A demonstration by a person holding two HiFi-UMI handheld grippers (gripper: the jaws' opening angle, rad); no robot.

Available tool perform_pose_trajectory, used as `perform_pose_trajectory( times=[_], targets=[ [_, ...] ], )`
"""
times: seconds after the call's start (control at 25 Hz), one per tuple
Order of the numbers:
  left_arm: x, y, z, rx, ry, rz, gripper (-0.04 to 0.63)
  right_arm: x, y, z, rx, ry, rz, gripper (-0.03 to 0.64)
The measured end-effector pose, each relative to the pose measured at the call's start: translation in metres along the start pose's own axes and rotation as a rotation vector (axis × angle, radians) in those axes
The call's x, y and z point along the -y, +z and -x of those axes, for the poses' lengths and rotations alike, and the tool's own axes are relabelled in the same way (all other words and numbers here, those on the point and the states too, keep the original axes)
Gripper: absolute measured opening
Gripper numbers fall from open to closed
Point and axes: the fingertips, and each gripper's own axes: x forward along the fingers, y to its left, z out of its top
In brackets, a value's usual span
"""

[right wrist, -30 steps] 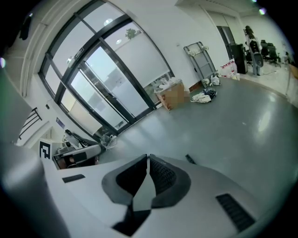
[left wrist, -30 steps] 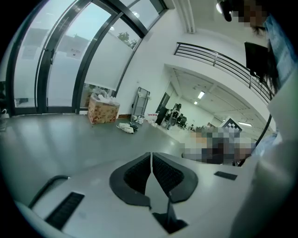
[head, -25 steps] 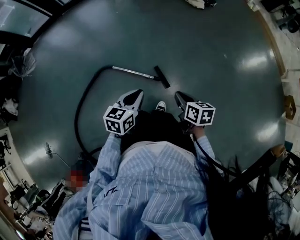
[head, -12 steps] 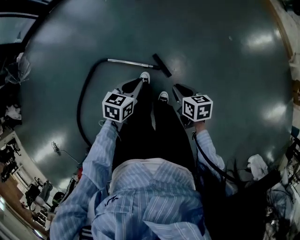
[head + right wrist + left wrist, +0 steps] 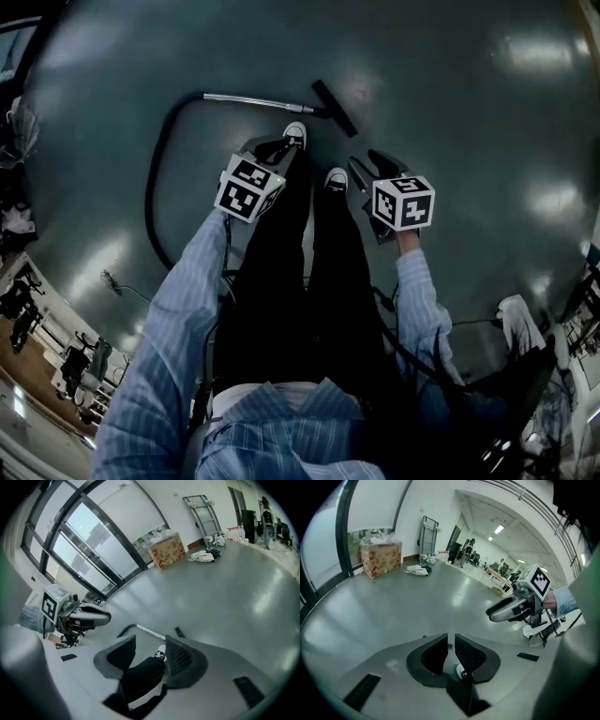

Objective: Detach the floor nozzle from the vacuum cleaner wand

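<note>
Left hand-held gripper (image 5: pixel 451 640), bottom centre: jaws a narrow slit apart, having just been opening, with nothing gripped; a white shoe (image 5: pixel 461 671) shows beyond the slit. Right hand-held gripper (image 5: pixel 493 614) with its marker cube (image 5: pixel 538 581), at right above the grey floor (image 5: pixel 393 606). Cardboard box (image 5: pixel 380 559) at the floor's far left edge.

The floor (image 5: pixel 450 112) is finished in a smooth, glossy grey-green coating, in which the ceiling lights are mirrored as soft patches. The wand (image 5: pixel 248 100) is made of bright, polished metal, while the hose (image 5: pixel 155 187) and the floor nozzle (image 5: pixel 335 108) are seen in what looks like matt black plastic. The sleeves (image 5: pixel 178 309) are cut from pale blue striped cloth, the trousers (image 5: pixel 281 281) from plain black cloth. Smooth white toe caps are shown on the shoes (image 5: pixel 294 134). A box (image 5: pixel 380 558) of brown cardboard is seen by the wall.
</note>
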Motion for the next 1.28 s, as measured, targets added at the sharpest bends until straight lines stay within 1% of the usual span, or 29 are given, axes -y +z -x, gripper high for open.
perform_pose_trajectory(
  times=[0.04, 0.16, 0.24, 0.36, 0.48, 0.56, 0.68, 0.76, 0.88, 0.96, 1.04, 1.12, 1.2, 1.28],
  targets=[
    [-0.011, -0.006, -0.015, -0.022, -0.007, -0.009, 0.034, 0.009, 0.002, -0.015, -0.001, -0.005, -0.003, 0.179],
    [-0.044, -0.021, -0.066, -0.071, -0.052, -0.033, 0.118, 0.041, 0.003, -0.063, -0.018, -0.013, 0.002, 0.185],
    [-0.063, -0.037, -0.096, -0.108, -0.067, -0.048, 0.150, 0.059, -0.007, -0.098, -0.051, -0.017, 0.006, 0.204],
    [-0.093, -0.065, -0.139, -0.175, -0.051, -0.098, 0.156, 0.086, -0.034, -0.154, -0.127, -0.032, 0.017, 0.228],
    [-0.122, -0.105, -0.192, -0.259, -0.035, -0.171, 0.156, 0.122, -0.061, -0.210, -0.201, -0.082, 0.099, 0.247],
    [-0.138, -0.134, -0.227, -0.323, -0.037, -0.237, 0.156, 0.147, -0.078, -0.243, -0.248, -0.117, 0.171, 0.250],
    [-0.159, -0.169, -0.270, -0.392, -0.037, -0.384, 0.156, 0.183, -0.098, -0.284, -0.308, -0.153, 0.253, 0.250],
    [-0.171, -0.193, -0.296, -0.423, -0.027, -0.466, 0.156, 0.202, -0.116, -0.309, -0.347, -0.160, 0.270, 0.252],
    [-0.195, -0.226, -0.341, -0.452, 0.008, -0.533, 0.156, 0.233, -0.144, -0.348, -0.397, -0.162, 0.291, 0.252],
    [-0.208, -0.238, -0.361, -0.467, 0.027, -0.563, 0.156, 0.243, -0.155, -0.364, -0.416, -0.161, 0.318, 0.252],
    [-0.215, -0.247, -0.374, -0.493, 0.023, -0.613, 0.156, 0.247, -0.163, -0.373, -0.426, -0.157, 0.336, 0.252],
    [-0.217, -0.255, -0.383, -0.527, 0.000, -0.695, 0.156, 0.253, -0.169, -0.380, -0.425, -0.171, 0.352, 0.253],
    [-0.219, -0.261, -0.391, -0.564, -0.025, -0.783, 0.156, 0.256, -0.175, -0.386, -0.426, -0.178, 0.341, 0.252],
    [-0.220, -0.264, -0.397, -0.593, -0.042, -0.835, 0.156, 0.255, -0.178, -0.390, -0.428, -0.169, 0.311, 0.252]
  ],
)
